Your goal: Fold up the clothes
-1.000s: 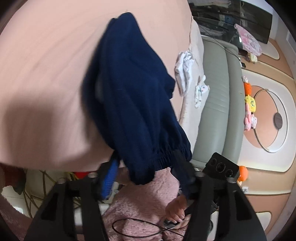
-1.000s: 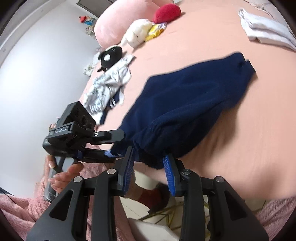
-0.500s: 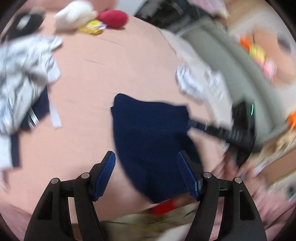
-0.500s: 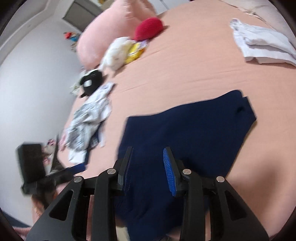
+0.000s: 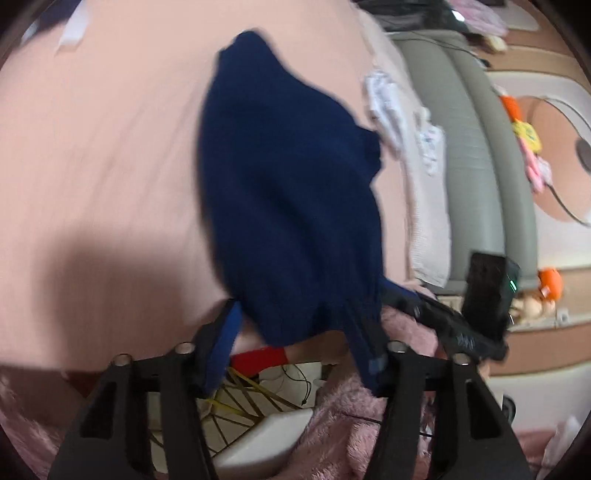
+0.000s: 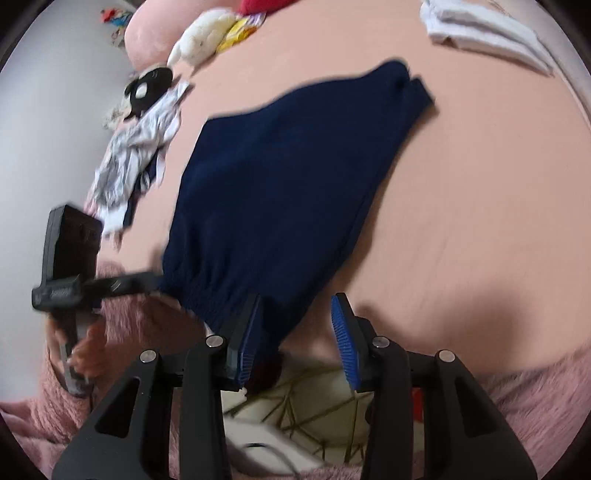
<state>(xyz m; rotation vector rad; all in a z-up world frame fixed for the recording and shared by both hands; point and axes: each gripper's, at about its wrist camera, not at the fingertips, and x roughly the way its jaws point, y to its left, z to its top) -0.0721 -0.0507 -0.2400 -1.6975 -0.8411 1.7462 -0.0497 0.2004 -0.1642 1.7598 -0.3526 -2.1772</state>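
Navy garment [image 5: 291,206], a dark blue piece with an elastic gathered hem, lies spread on the pink bed [image 5: 92,155], and its gathered end hangs over the bed edge directly in front of both grippers. The left gripper [image 5: 295,332] has its fingers wide apart, one on each side of the gathered hem; the cloth sits between them, but I cannot see that they press on it. The right gripper [image 6: 295,332] is also open: its left finger touches or is covered by the corner of the hem, while its right finger stands free over the sheet. In each view the other gripper appears just beside the hem, so I judge that the two are placed at the two corners of this end in order to take them together and carry the hem over for a fold. The garment lies flat and long away from the grippers, which makes such a fold possible. Further out to the left of the right gripper lies a patterned pile of clothes [image 6: 136,155] and some plush toys [image 6: 199,40]; far ahead to its right there is white folded cloth [image 6: 484,33].
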